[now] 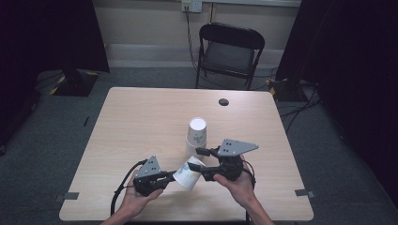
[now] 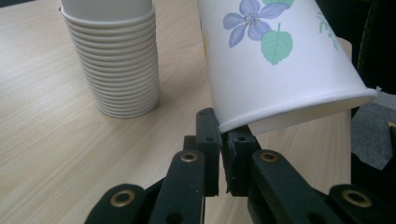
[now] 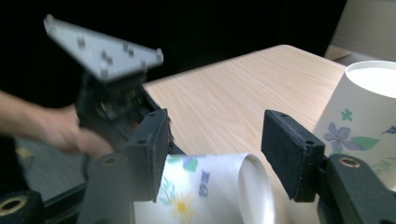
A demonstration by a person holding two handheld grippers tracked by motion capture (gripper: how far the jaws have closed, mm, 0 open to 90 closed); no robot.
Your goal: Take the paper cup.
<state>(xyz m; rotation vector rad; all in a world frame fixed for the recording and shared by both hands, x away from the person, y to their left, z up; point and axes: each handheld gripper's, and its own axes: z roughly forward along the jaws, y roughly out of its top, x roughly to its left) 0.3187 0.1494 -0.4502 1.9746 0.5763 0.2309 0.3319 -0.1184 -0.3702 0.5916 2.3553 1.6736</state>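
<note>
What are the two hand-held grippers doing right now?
Left hand-held gripper: closed on the cup rim.
Right hand-held gripper: closed on the cup base.

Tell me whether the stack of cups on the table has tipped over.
No, the stack of cups stands upright on the table, rims down, beside the single flowered cup.

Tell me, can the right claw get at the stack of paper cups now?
Probably not yet: the right claw is shut on the loose paper cup; otherwise the stack stands near, path free.
</note>
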